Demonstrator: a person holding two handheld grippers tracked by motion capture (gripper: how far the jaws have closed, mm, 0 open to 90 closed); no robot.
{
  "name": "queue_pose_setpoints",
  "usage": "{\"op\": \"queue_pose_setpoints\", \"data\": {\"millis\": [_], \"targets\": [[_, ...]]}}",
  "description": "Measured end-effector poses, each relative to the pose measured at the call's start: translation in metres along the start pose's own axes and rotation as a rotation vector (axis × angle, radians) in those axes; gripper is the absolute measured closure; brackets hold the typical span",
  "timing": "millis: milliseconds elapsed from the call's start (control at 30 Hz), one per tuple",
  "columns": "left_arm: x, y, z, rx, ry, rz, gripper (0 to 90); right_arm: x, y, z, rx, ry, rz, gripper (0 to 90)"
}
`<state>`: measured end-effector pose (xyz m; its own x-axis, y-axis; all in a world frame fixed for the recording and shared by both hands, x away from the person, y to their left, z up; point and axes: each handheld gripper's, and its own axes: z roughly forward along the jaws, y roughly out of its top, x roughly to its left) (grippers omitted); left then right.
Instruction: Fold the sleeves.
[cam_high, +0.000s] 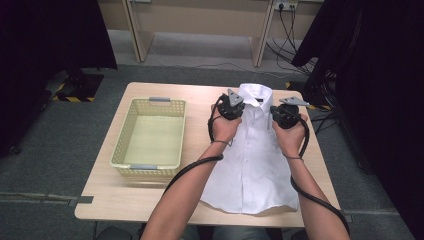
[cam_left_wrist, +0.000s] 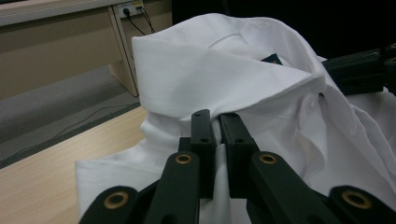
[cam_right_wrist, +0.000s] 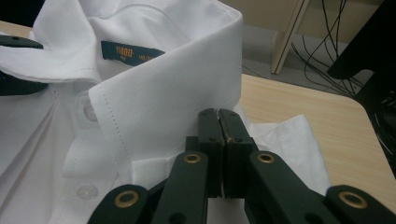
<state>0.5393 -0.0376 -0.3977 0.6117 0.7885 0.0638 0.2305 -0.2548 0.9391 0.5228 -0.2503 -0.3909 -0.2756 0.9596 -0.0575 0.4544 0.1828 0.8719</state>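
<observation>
A white button-up shirt (cam_high: 250, 165) lies folded, front up, on the wooden table (cam_high: 120, 195), its collar (cam_high: 256, 94) at the far end. My left gripper (cam_high: 239, 111) is at the shirt's left shoulder beside the collar. In the left gripper view its jaws (cam_left_wrist: 219, 114) are shut on a fold of white cloth just under the collar (cam_left_wrist: 210, 70). My right gripper (cam_high: 281, 114) is at the other shoulder. In the right gripper view its jaws (cam_right_wrist: 219, 112) are pressed together on the cloth below the collar (cam_right_wrist: 177, 84). A dark neck label (cam_right_wrist: 133, 51) shows inside the collar.
A pale yellow plastic basket (cam_high: 181, 135) stands empty on the left half of the table, beside the shirt. Dark curtains hang at both sides. Cables run across the floor beyond the table's far right corner (cam_high: 300, 95). Table legs of a desk stand behind.
</observation>
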Motion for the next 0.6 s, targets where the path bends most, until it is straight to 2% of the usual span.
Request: {"op": "queue_pose_setpoints", "data": {"millis": [600], "targets": [[0.004, 0.015, -0.009, -0.047, 0.023, -0.001, 85.2, 0.003, 0.017, -0.004, -0.033, -0.005, -0.009, 88.6]]}}
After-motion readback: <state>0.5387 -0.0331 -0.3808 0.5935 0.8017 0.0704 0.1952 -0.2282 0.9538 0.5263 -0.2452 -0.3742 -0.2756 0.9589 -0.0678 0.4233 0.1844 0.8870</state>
